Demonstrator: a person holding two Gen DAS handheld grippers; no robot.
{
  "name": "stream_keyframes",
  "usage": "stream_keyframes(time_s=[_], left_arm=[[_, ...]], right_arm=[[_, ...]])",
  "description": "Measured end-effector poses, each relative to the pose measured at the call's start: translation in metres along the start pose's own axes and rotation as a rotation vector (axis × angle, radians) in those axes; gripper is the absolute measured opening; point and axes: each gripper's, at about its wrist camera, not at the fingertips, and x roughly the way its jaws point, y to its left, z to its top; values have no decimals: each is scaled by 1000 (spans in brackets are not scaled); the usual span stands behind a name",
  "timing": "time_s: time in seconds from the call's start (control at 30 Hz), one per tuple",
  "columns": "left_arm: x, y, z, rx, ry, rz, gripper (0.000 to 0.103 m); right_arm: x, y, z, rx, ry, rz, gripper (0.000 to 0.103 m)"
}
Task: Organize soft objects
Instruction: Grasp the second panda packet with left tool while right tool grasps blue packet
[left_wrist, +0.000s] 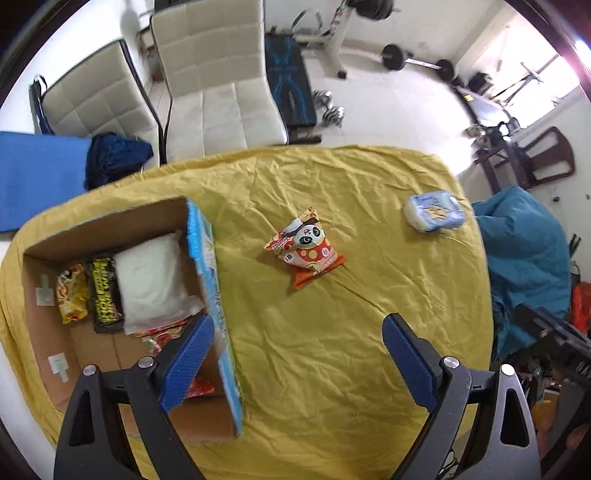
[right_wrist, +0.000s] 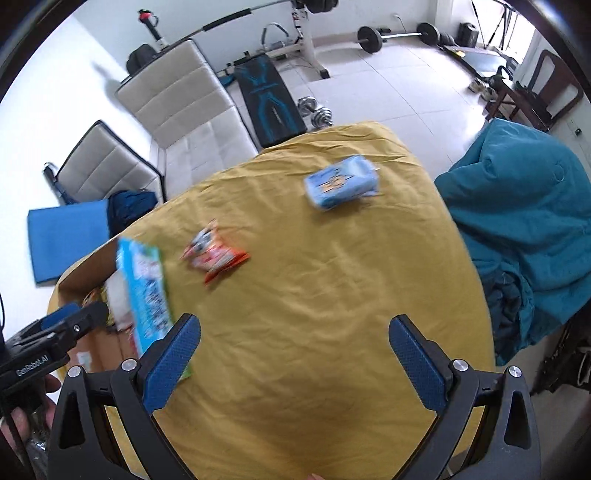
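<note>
While both grippers point steeply down at a table draped in a wrinkled yellow cloth (left_wrist: 332, 350), neither holds anything. The left gripper (left_wrist: 297, 354) has its blue ribbed pads spread wide with only cloth and the box edge between them. The right gripper (right_wrist: 295, 354) stands just as wide apart over bare cloth.

A cardboard box (left_wrist: 107, 225) sits at the left end of the table, its outer side printed in light blue. Inside it lie a white soft pack (left_wrist: 155, 280), a black-and-yellow packet (left_wrist: 105, 299) beside it, a yellow snack bag (left_wrist: 72, 291) next to that, and a red-patterned wrapper (left_wrist: 162, 334) partly under the white pack.

Two soft items lie outside the box. A panda-printed snack pouch (left_wrist: 306, 247) rests near the middle of the cloth, well apart from both grippers. A light blue pack of wipes (left_wrist: 434, 212) lies near the far right edge of the table.

From the right wrist view, the left gripper's body shows at the lower left, held in a hand (right_wrist: 22, 417), above the box.
</note>
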Motion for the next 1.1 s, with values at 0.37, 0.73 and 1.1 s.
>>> stream_keyframes(time_s=[0.37, 0.73, 1.1], left_arm=[[105, 14, 45, -227, 165, -20, 93], [128, 15, 44, -234, 192, 18, 93], [125, 0, 38, -179, 195, -2, 93]], right_arm=[[142, -117, 131, 393, 158, 104, 102], [240, -108, 142, 403, 301, 210, 22], [205, -90, 88, -159, 551, 151, 16]])
